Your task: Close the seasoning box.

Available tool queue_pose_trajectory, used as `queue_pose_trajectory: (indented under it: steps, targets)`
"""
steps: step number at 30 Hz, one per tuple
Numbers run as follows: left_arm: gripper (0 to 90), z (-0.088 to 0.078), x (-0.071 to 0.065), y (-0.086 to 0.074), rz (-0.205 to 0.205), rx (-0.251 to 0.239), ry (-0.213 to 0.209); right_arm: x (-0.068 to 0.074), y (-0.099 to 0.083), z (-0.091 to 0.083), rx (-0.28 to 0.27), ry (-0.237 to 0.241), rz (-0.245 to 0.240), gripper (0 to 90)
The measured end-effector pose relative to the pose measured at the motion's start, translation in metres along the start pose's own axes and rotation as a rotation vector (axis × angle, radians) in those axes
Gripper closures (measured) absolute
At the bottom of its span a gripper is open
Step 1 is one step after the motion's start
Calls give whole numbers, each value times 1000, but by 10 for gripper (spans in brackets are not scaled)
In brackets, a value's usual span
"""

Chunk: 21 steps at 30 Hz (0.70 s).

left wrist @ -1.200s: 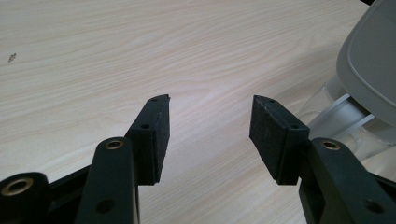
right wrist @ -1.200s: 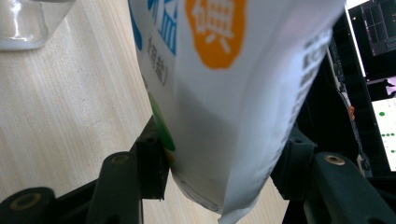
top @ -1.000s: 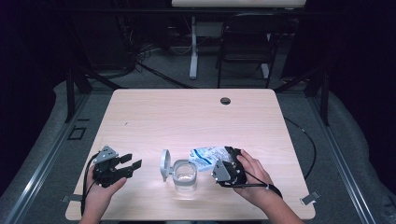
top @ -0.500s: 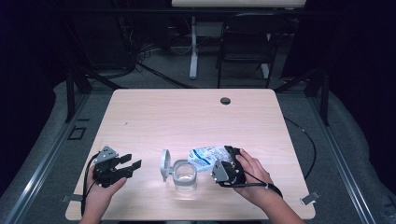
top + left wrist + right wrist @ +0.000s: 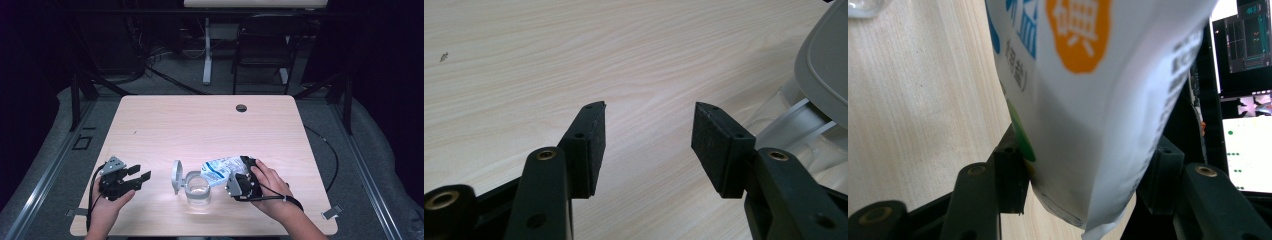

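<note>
A white and blue printed pouch (image 5: pixel 219 169) hangs tilted over a clear round container (image 5: pixel 198 190), whose grey lid (image 5: pixel 176 176) stands swung open to its left. My right gripper (image 5: pixel 235 173) is shut on the pouch's lower end; in the right gripper view both pads press its sides (image 5: pixel 1088 100). At the table's front left my left gripper (image 5: pixel 141 173) rests open, pointing right toward the container, a short gap away. In the left gripper view nothing lies between the jaws of the left gripper (image 5: pixel 649 135), and the lid (image 5: pixel 824 70) and clear container wall (image 5: pixel 791 125) show at the right edge.
The wooden table (image 5: pixel 200 130) has a round cable hole (image 5: pixel 241 108) near its far edge. A chair (image 5: pixel 260 55) and a desk leg stand behind the table. A lit monitor (image 5: pixel 1243 100) shows past the pouch in the right gripper view.
</note>
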<state>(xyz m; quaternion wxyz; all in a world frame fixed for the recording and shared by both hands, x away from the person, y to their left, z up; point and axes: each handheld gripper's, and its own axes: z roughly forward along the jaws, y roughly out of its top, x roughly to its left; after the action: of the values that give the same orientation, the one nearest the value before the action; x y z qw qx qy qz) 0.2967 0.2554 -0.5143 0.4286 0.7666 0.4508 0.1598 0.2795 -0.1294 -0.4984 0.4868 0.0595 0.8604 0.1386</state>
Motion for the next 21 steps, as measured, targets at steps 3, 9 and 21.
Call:
queue_pose_trajectory:
  steps: [3, 9, 21]
  targets:
    - [483, 0, 0, 0, 2, 1, 2, 2, 0, 1, -4, -1, -10, 474]
    - [483, 1, 1, -1, -5, 4, 4, 4, 1, 2, 19, -5, -61, 474]
    - [479, 0, 1, -1, -7, 3, 7, 5, 2, 4, 25, -7, -73, 475]
